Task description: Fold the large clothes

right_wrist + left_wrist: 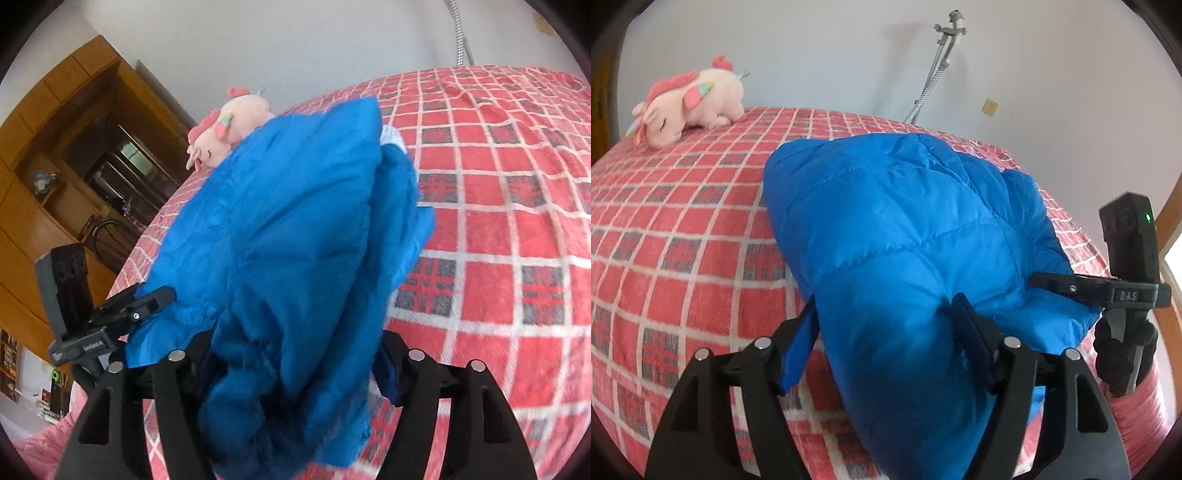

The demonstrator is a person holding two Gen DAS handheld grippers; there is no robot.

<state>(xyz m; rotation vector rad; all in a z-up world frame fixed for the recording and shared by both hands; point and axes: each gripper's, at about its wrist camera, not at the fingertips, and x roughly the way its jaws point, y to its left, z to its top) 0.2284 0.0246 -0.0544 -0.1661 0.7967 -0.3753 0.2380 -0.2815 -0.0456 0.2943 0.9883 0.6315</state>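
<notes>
A blue quilted jacket [905, 229] is bunched into a thick bundle on a bed [683, 229] covered by a red-and-white checked blanket. The near end of the jacket is raised off the blanket and lies between the jaws of both tools. The left gripper [882, 328] is set wide, with jacket fabric filling the gap; one pad [971, 339] is seen against the fabric, and a blue flap hangs over the other finger. Whether the pads press on the fabric cannot be told. The right gripper [291, 373] is likewise set wide, with the jacket bulk between its fingers; its grip cannot be told either. In the left view, the right gripper is seen at the jacket's right edge. Beyond the jacket, a pink plush toy [690, 103] is placed at the far edge of the bed. Behind the bed, a metal stand [938, 62] is set against a white wall. A wooden cabinet [74, 155] is seen past the jacket's left side in the right view.
</notes>
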